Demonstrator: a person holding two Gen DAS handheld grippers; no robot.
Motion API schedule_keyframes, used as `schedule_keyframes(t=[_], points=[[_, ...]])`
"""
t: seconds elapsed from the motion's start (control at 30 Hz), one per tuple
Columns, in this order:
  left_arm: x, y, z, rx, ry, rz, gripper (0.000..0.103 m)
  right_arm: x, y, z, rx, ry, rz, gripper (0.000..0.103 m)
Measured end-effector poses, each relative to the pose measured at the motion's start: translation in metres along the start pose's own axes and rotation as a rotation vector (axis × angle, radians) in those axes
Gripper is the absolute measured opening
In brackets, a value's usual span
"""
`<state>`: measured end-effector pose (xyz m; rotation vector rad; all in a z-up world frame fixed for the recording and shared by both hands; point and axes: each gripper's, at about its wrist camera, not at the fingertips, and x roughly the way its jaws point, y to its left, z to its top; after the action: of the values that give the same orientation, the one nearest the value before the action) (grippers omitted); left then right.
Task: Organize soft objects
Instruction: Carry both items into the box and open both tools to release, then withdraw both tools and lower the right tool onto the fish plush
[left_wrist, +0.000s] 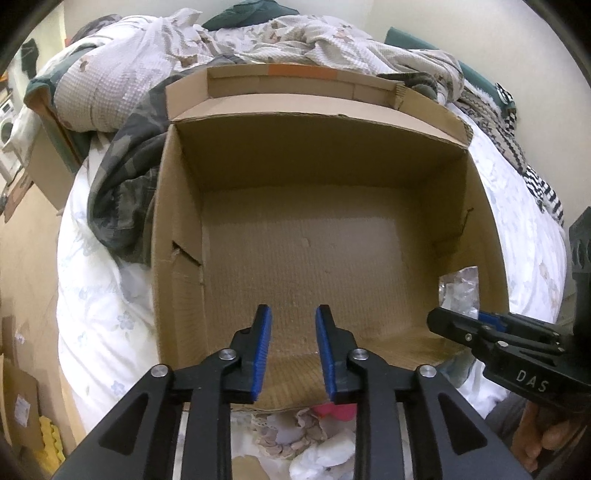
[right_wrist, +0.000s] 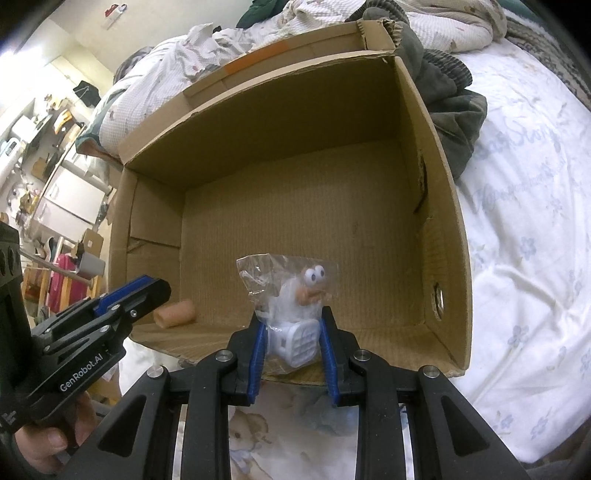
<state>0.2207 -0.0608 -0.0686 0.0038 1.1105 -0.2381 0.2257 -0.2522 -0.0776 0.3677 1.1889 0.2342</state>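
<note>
An open cardboard box sits on a bed covered with a pale flowered sheet, rumpled bedding heaped behind it. At the left, the left gripper hangs over the box's near edge, its blue-padded fingers spread a little apart with nothing between them; only the bare cardboard floor shows ahead of the tips. In the right wrist view, a small peach-coloured cylinder lies on the box floor just beyond and below those fingers, in the near left corner. Further right, the right gripper pinches a white toy with googly eyes, sealed in a clear plastic bag; the fingers press on the toy's blocky white base and the bag rises above the tips, over the box's near edge. A dark garment lies against the box's right wall. A person's hand grips the left tool's handle.
</note>
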Motion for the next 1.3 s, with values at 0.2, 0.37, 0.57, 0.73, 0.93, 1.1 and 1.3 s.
schedule_keyframes(t=[0.2,0.37,0.57,0.73,0.93,1.1,1.3], points=[[-0.009,0.004,0.000,-0.022,-0.045,0.004,0.062,-0.005,-0.001,0.002,0.012,-0.029,0.013,0.065],[-0.014,0.004,-0.001,-0.026,-0.066,0.015,0.063,-0.015,-0.004,0.005,0.038,-0.080,0.038,0.095],[-0.023,0.005,0.000,-0.024,-0.099,0.031,0.063,-0.028,-0.008,0.006,0.055,-0.144,0.037,0.103],[-0.040,0.012,-0.004,-0.027,-0.137,0.050,0.063,-0.032,-0.010,0.004,0.080,-0.152,0.048,0.103],[-0.059,0.031,-0.014,-0.103,-0.155,0.067,0.063,-0.041,-0.008,-0.004,0.076,-0.168,0.049,0.103],[-0.068,0.042,-0.023,-0.143,-0.142,0.080,0.064,-0.050,-0.006,-0.014,0.064,-0.174,0.046,0.103],[-0.076,0.058,-0.043,-0.203,-0.125,0.079,0.091,-0.061,-0.011,-0.029,0.013,-0.159,0.019,0.103]])
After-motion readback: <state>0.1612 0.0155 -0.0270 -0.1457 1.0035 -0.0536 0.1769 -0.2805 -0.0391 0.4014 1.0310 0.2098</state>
